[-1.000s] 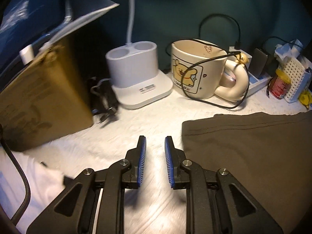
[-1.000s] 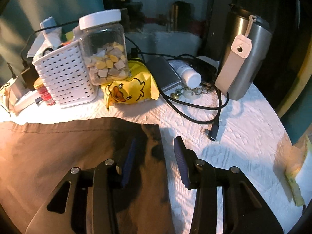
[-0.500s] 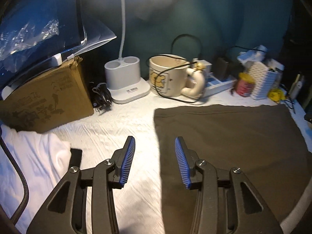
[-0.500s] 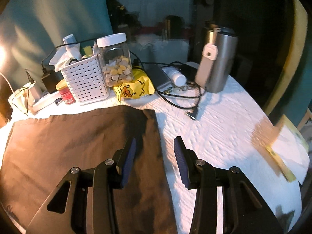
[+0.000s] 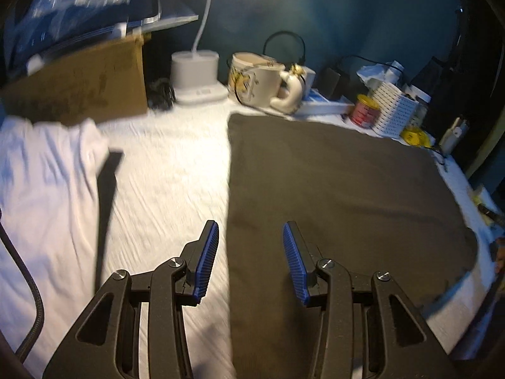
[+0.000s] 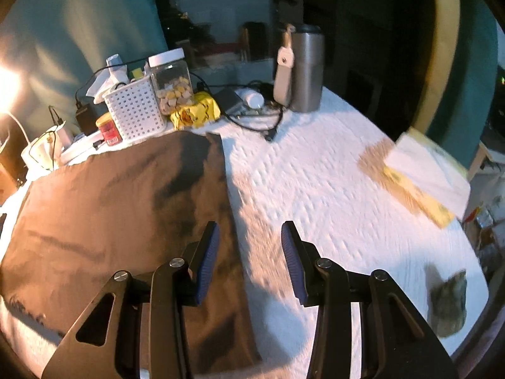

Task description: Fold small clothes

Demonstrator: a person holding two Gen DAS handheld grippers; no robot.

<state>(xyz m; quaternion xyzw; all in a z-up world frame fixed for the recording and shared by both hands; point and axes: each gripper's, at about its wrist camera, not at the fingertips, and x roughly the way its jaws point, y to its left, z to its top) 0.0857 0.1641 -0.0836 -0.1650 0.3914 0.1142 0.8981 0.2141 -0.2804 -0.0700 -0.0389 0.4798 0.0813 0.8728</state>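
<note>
A dark brown garment [image 5: 331, 189] lies flat on the white table cover [image 5: 170, 170]. My left gripper [image 5: 251, 237] is open above the garment's left edge, nothing between its blue pads. In the right wrist view the same garment [image 6: 120, 208] fills the left half. My right gripper [image 6: 249, 237] is open over its right edge, one finger above the cloth and the other above the white cover. A white garment [image 5: 44, 195] lies at the left with a dark strip along it.
Along the back stand a cardboard box [image 5: 79, 91], a white lamp base [image 5: 197, 75], a cream mug [image 5: 258, 79], a red tin [image 5: 366, 110], a white basket [image 6: 135, 110], a snack jar [image 6: 172, 85] and a steel tumbler [image 6: 304, 66]. A tissue pack [image 6: 423, 173] lies at right.
Both grippers have pulled back toward the near side, so more of the garment shows in both views. The left gripper's jaws have widened from nearly closed.
</note>
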